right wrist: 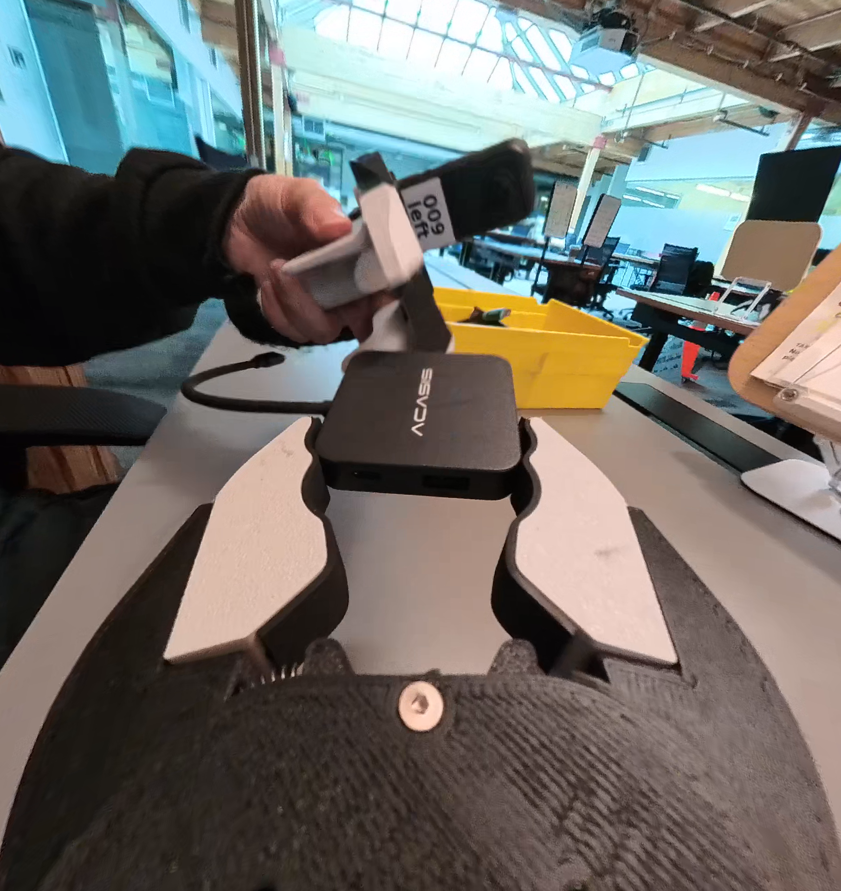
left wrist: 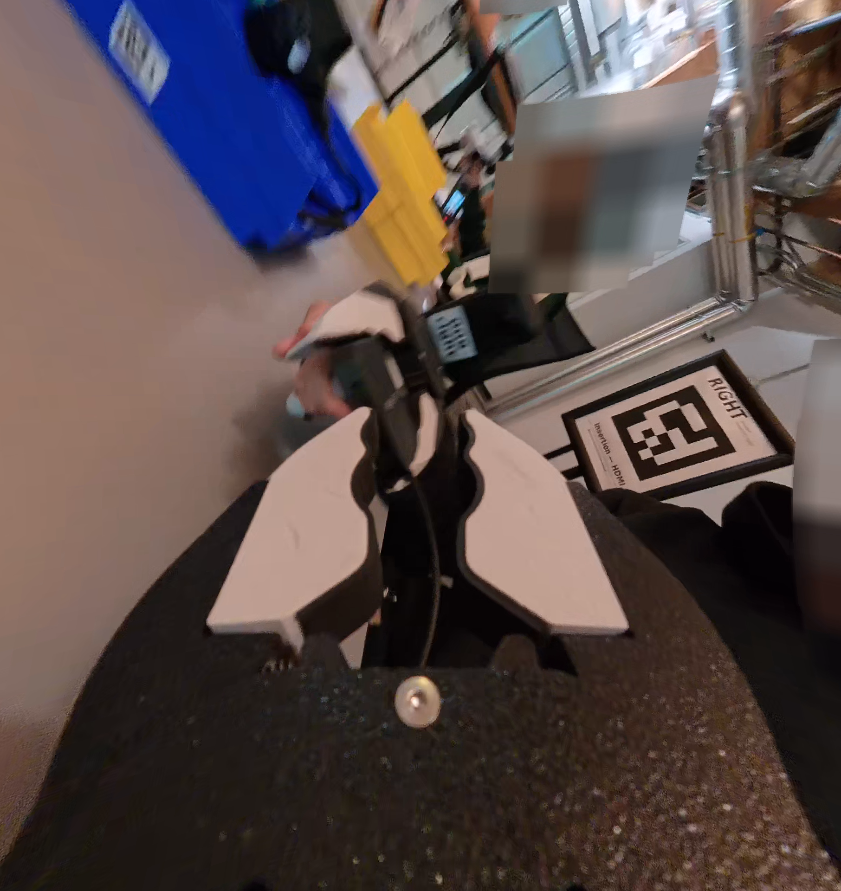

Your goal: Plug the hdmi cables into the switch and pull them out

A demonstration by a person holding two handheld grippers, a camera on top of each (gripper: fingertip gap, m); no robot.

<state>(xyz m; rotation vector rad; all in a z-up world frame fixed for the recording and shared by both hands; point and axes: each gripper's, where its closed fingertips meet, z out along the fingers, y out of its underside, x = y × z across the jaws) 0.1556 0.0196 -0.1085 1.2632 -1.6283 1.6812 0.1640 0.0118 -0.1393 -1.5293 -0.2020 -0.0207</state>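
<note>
Switch (right wrist: 421, 424) is the flat black box clamped by its two side edges in the right tool (right wrist: 421, 451), held just above the grey counter (right wrist: 698, 506), port side facing the camera. A short black cable (right wrist: 245, 398) trails off its far side. Left tool (left wrist: 417, 436) is tilted, fingers (left wrist: 312, 520) spread with a gap; a thin black cable (left wrist: 430, 554) runs through that gap, but can't tell if it's gripped. Yellow bin (right wrist: 544, 347) sits just behind the switch.
</note>
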